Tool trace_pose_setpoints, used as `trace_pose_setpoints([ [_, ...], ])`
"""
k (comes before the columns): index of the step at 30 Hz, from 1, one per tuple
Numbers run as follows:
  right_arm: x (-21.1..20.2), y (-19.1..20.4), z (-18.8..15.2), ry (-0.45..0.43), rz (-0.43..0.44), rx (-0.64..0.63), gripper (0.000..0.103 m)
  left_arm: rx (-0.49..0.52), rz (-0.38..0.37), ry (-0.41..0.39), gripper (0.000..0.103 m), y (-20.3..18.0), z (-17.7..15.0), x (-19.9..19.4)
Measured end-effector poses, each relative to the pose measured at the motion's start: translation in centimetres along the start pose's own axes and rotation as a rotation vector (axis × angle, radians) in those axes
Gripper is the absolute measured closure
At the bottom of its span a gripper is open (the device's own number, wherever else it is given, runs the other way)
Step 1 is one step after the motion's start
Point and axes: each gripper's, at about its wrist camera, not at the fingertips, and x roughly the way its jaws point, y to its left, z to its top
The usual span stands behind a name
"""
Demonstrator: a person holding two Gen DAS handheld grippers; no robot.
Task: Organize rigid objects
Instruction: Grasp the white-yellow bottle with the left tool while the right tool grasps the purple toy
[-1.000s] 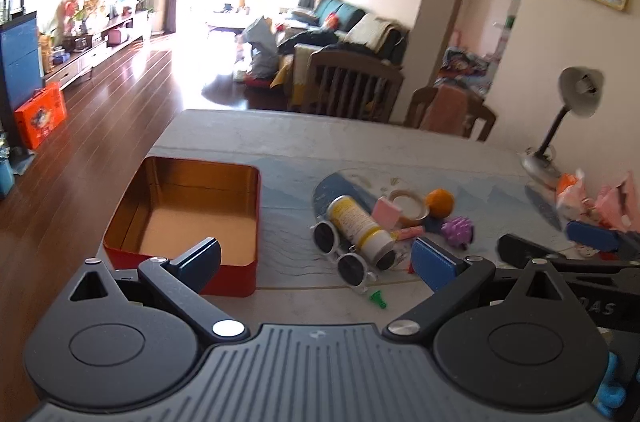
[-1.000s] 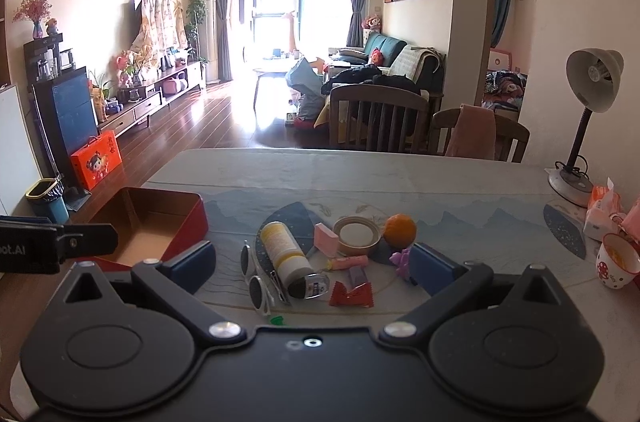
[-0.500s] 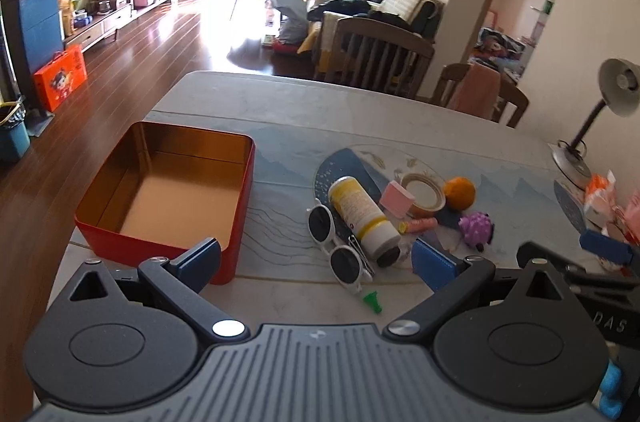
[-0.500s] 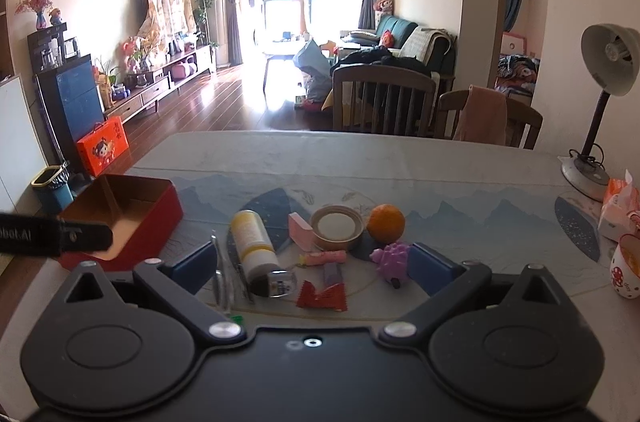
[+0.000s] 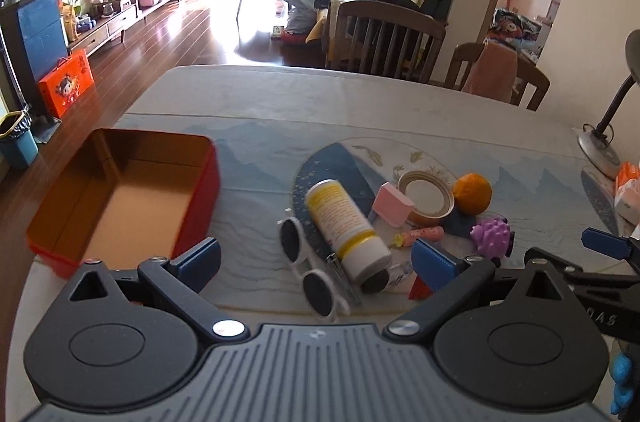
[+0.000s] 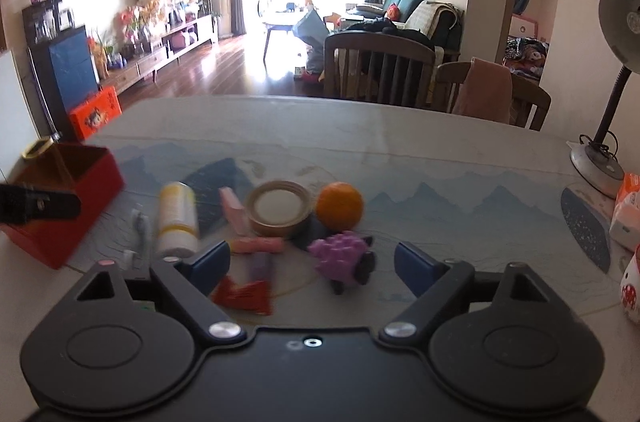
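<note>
A pale table [image 5: 360,102] holds a cluster of small things near its near edge, with an open red tin [image 5: 120,198], nothing in it, toward the near left corner.

From the right wrist view, the right gripper [image 6: 312,260] points down and forward at the cluster. Its jaws are closing but stand wide apart, pressing on nothing. A purple spiky toy [image 6: 344,258] sits between and just ahead of the blue fingertips [image 6: 416,268], nearer the right one. A small red piece [image 6: 244,296] lies close to the left fingertip, blurred. Beyond the toy, toward the far edge, are an orange [image 6: 340,210], a tape roll [image 6: 278,208] and a pink block [image 6: 234,210].

From the left wrist view, the left gripper [image 5: 316,258] is wide open and holds nothing. A white bottle [image 5: 346,228] lies on its side between its fingertips, its long axis running from the gripper toward the far edge, dark cap end nearest. White sunglasses [image 5: 310,270] lie just left of the bottle, along the same line. The tin is to the left of this gripper, apart from the cluster.

The right gripper looks nearest to the purple toy; the left is nearer the bottle, sunglasses and tin. The toy is short and lumpy, so its axis probably matters little; the bottle's axis would need jaws set across it.
</note>
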Motion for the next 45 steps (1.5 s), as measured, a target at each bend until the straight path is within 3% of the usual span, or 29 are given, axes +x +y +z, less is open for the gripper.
trace_pose_setpoints([
  [4, 2.5, -1.7, -0.1, 0.031, -0.019, -0.029, 0.022, 0.022, 0.008, 0.015, 0.001, -1.6, 0.6, 2.9],
  [11, 5.7, -3.1, -0.2, 0.069, 0.015, -0.063, 0.027, 0.004, 0.027, 0.121, 0.002, -2.6, 0.8, 8.2],
  [24, 9.5, -4.1, -0.4, 0.135, 0.07, -0.075, 0.035, -0.015, 0.064, 0.242, 0.034, -3.6, 2.6, 14.0],
  [29, 10.6, -4.5, -0.7, 0.166, 0.079, -0.062, 0.036, -0.044, 0.065, 0.29, 0.042, -3.4, 2.5, 15.3],
  [32, 11.2, -4.5, -0.7, 0.176, 0.09, -0.053, 0.043, -0.058, 0.063, 0.306, 0.05, -3.2, 2.4, 15.8],
  [45, 10.0, -4.7, -0.5, 0.148, 0.08, -0.031, 0.045, -0.069, 0.036, 0.272, 0.056, -2.8, 2.6, 14.5],
])
